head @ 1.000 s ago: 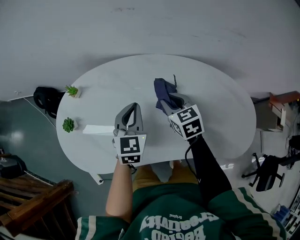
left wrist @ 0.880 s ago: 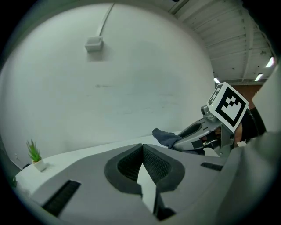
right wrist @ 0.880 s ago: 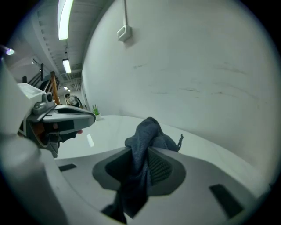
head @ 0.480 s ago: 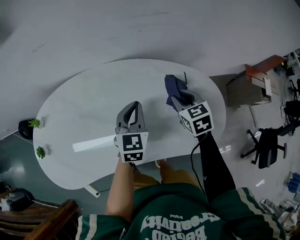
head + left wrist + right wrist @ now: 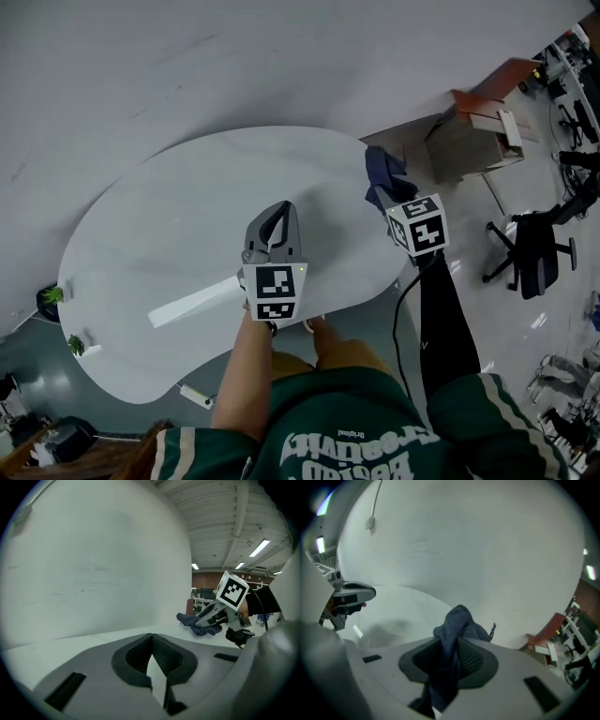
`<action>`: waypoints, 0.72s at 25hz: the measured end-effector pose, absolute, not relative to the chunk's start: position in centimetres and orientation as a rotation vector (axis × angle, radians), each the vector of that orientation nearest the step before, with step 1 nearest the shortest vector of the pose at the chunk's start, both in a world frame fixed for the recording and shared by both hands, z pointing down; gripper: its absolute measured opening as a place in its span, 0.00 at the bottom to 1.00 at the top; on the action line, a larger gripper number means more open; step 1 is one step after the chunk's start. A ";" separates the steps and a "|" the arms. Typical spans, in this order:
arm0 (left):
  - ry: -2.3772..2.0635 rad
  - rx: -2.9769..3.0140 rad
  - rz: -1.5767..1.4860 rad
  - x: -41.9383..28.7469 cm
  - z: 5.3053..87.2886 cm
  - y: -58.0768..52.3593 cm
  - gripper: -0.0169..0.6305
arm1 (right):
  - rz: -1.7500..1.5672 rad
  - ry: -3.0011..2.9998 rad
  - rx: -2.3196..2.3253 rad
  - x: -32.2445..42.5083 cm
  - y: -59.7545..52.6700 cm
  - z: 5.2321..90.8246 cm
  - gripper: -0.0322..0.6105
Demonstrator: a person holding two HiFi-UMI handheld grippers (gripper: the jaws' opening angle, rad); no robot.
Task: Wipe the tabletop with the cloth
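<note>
Right gripper (image 5: 382,195): we are clamping its jaws on the dark blue cloth (image 5: 379,165), which is bunching between and just beyond them at the table (image 5: 169,225) edge. Left gripper (image 5: 277,214): we are holding its jaws together, empty.

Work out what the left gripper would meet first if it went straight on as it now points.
Probably the white wall beyond the table's far edge: the left gripper points across bare tabletop, and the cloth in the right gripper lies off to its right.
</note>
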State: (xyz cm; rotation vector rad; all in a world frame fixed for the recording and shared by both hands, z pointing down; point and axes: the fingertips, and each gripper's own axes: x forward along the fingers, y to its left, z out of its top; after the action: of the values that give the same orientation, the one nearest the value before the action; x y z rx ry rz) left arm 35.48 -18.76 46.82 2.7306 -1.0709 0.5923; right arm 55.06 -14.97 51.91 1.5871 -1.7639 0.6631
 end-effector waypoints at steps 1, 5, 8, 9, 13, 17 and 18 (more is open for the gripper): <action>-1.063 2.735 0.596 35.9 46.8 -18.5 0.03 | 0.683 -1.741 1.583 55.8 -14.5 52.5 0.22; -1.057 2.733 0.617 36.1 47.1 -17.8 0.03 | 0.805 -1.670 1.545 56.8 -12.8 56.0 0.22; -1.078 2.725 0.633 35.0 47.2 -17.7 0.03 | 0.822 -1.673 1.555 56.9 -12.7 56.3 0.21; -1.090 2.720 0.638 34.4 47.1 -17.6 0.03 | 0.826 -1.674 1.548 56.7 -12.8 56.3 0.21; -1.156 2.687 0.651 31.9 46.8 -17.3 0.03 | 0.825 -1.694 1.477 54.7 -13.1 56.2 0.21; -1.219 2.663 0.657 29.0 46.1 -17.0 0.03 | 0.802 -1.710 1.428 51.9 -13.6 56.2 0.21; -1.236 2.656 0.657 28.1 46.0 -17.0 0.03 | 0.799 -1.716 1.418 51.1 -13.8 56.2 0.21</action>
State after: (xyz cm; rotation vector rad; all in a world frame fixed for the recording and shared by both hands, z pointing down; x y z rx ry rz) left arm 28.14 -17.00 45.98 2.6562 -1.2360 0.6575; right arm 51.15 -13.83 56.23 1.4183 -1.7157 0.7990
